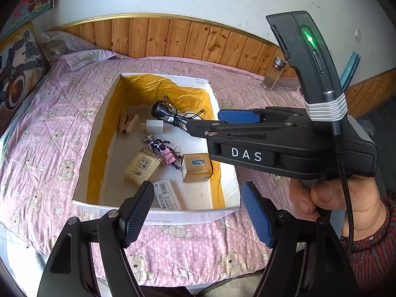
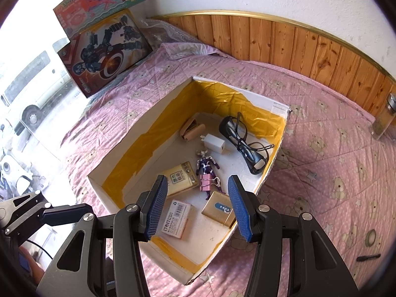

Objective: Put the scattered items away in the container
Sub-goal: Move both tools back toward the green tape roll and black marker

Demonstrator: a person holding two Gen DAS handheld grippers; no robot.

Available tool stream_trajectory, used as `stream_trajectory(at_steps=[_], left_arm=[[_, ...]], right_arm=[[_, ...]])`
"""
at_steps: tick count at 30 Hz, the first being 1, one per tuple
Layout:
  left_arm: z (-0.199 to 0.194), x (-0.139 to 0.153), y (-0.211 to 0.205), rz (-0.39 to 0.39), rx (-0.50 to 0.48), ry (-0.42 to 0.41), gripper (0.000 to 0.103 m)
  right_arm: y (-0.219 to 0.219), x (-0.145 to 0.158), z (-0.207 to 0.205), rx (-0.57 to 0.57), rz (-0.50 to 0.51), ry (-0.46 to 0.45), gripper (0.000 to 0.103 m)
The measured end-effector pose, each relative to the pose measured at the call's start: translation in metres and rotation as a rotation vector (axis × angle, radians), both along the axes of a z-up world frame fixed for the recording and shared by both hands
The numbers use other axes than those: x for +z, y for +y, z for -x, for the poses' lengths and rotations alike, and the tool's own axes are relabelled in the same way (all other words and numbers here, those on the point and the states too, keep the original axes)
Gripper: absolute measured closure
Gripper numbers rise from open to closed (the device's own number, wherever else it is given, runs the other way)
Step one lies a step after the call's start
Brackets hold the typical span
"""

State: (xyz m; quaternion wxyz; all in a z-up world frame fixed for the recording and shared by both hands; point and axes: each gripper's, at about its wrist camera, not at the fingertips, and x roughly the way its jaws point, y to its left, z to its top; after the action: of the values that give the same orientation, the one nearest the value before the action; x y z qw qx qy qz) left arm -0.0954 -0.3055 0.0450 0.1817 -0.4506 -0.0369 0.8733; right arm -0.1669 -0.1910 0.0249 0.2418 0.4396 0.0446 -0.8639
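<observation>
Pink quilt (image 2: 321, 173), white box (image 2: 138, 133) holding glasses (image 2: 243, 142); left gripper (image 1: 198, 212) and right gripper (image 2: 198, 205) both spread wide, empty.

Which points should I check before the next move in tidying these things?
1. Left gripper empty, fingers open: ok.
2. Right gripper empty, fingers open: ok.
3. Box has free floor space: ok.
4. Everything is inside the box: not ok; glass jar, tape roll and black pen lie on the bedspread.
5. Jar lid tight: cannot tell.
</observation>
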Motion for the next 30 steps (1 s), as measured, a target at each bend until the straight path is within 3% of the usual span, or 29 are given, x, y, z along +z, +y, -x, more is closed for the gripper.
stream_trajectory(at_steps=[6,13,24,30], left_arm=[[-0.015,0.011,0.011,0.023,-0.017,0.024,0.029],[-0.032,0.012,0.042,0.044,-0.072,0.026,0.029],[-0.039,-0.002,0.147,0.067,-0.241,-0.001,0.029],[-0.023,-0.005,0.216,0.062,-0.329,0.003,0.029]], right_arm=[[0.017,0.007,-0.027,-0.025,0.056,0.018,0.049],[0.073,-0.002,-0.066,-0.128,0.14,0.014,0.049],[0.229,-0.032,-0.102,-0.477,0.244,-0.011,0.049],[0.324,-0.048,-0.115,-0.739,0.266,0.005,0.049]])
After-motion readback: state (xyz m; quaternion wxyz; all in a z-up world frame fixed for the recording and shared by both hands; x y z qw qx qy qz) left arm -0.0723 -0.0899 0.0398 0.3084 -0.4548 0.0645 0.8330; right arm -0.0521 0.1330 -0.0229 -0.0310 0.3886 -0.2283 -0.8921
